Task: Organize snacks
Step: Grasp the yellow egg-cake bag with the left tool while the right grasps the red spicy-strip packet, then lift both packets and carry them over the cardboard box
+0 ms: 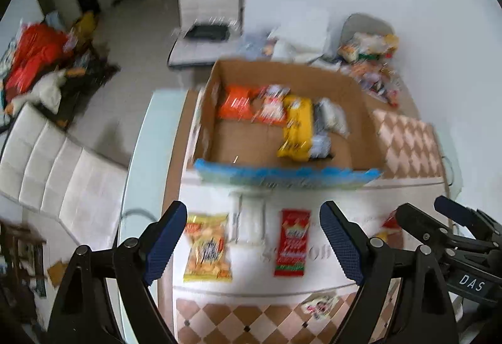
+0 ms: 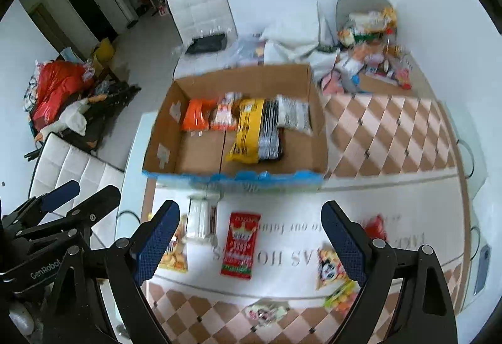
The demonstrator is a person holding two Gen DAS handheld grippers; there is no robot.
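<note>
An open cardboard box (image 1: pixel 360 112) (image 2: pixel 317 112) stands on the table and holds orange, yellow and silver snack packs (image 1: pixel 296 127) (image 2: pixel 248 127). In front of it lie a yellow snack bag (image 1: pixel 207 246) (image 2: pixel 174 253), a white pack (image 1: pixel 249 218) (image 2: pixel 199 218), a red packet (image 1: pixel 291 242) (image 2: pixel 240 245) and a cartoon-print bag (image 2: pixel 332 275). My left gripper (image 1: pixel 252 245) is open and empty above the loose packs. My right gripper (image 2: pixel 249 245) is open and empty over the red packet. Both views are blurred.
A heap of more snacks (image 1: pixel 373 61) (image 2: pixel 373 46) lies at the table's far right. White chairs (image 1: pixel 207 8) (image 2: pixel 200 11) stand behind and to the left. A small wrapper (image 2: pixel 266 314) lies near the front edge. A phone (image 2: pixel 481 268) lies at the right edge.
</note>
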